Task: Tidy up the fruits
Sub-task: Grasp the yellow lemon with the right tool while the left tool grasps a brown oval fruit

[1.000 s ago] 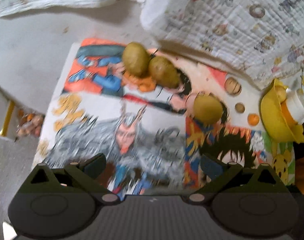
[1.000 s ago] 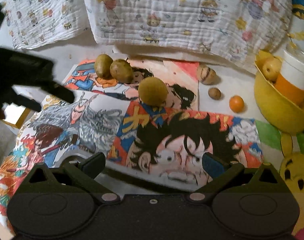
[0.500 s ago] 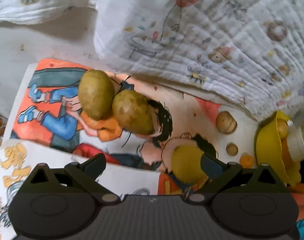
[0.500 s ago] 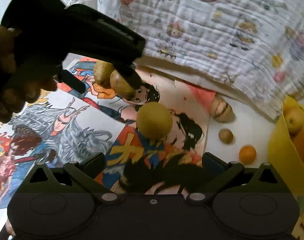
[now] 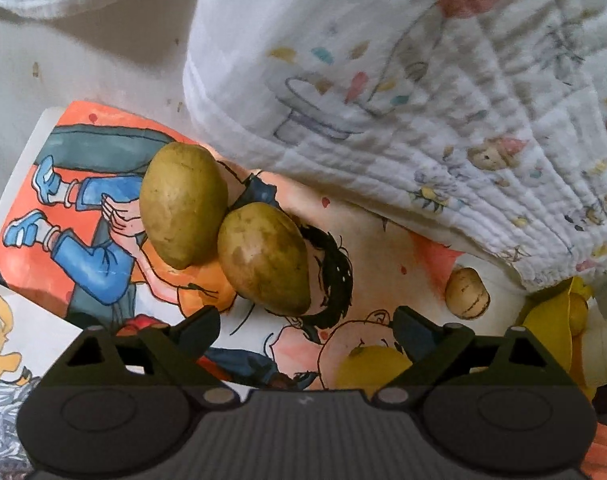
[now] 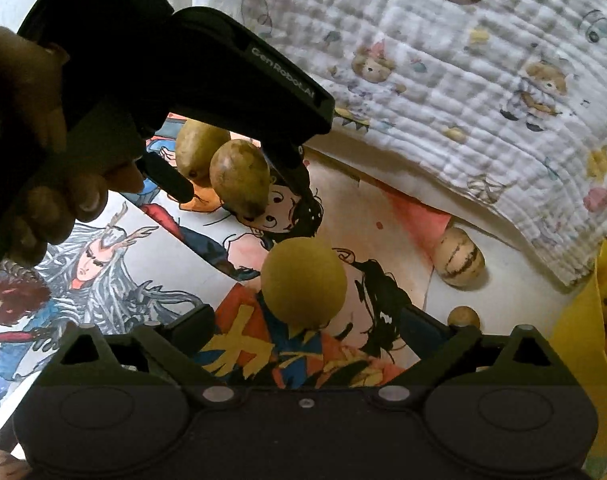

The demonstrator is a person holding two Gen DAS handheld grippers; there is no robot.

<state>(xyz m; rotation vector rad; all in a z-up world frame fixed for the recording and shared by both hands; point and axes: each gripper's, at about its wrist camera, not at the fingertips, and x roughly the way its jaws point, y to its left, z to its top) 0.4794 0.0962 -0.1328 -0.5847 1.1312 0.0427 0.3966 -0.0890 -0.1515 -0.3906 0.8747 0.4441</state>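
Two oval green-brown fruits [image 5: 183, 204] [image 5: 263, 258] lie touching on painted comic sheets [image 5: 83, 184]. My left gripper [image 5: 305, 320] hovers just short of the nearer one, jaws wide and closing; from the right wrist view the left gripper [image 6: 245, 193] has a finger on each side of that fruit [image 6: 239, 178], pads apart from it. A round yellow-green fruit [image 6: 303, 280] sits between the fingers of my right gripper [image 6: 307, 322], whose jaws are closing without touching it. A person's hand [image 6: 43, 160] holds the left gripper.
A quilted white cloth with prints [image 5: 423, 100] drapes over the back. A striped tan fruit [image 6: 459, 260] and a small brown ball [image 6: 463, 316] lie right of the sheets. A yellow bowl [image 6: 579, 344] with fruit stands at the right edge.
Both grippers have come forward and down toward the fruits, which now loom larger. The left gripper has entered the right wrist view and straddles the oval fruit. Both jaws narrowed slightly.
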